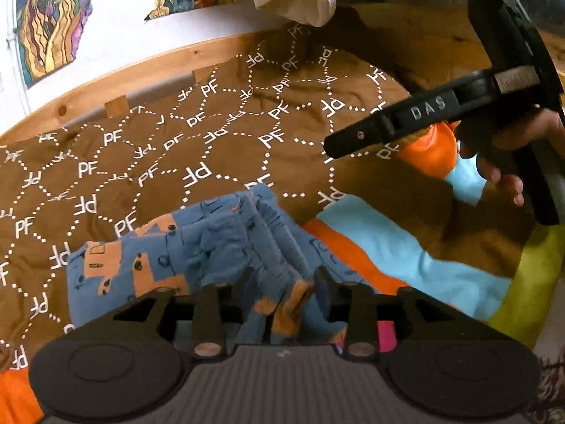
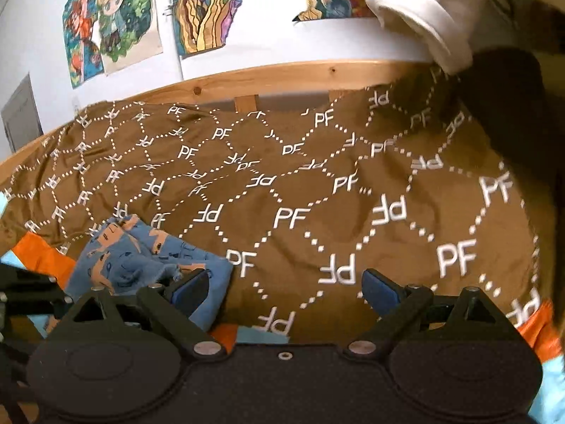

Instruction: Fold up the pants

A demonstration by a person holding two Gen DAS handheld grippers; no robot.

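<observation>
Folded blue cotton pants with orange vehicle print [image 1: 219, 247], on brown "PF"-lettered blanket [image 1: 212, 141]. Left gripper [image 1: 282, 279] fingers part-spread, seemingly straddling a fold; right gripper [image 2: 284, 282] fingers spread, empty.

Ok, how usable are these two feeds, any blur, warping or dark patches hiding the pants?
Left wrist view: the pants are fairly sharp, the bed rail bows from the fisheye lens, and the other claw is slightly motion-smeared. Right wrist view: the blanket print is crisp mid-frame, a dark blurred shape covers the right edge, and the white cloth is washed out.

Black gripper [image 1: 282, 282] linkages with silver screws; the other [image 1: 356, 141] is marked "DAS".
</observation>
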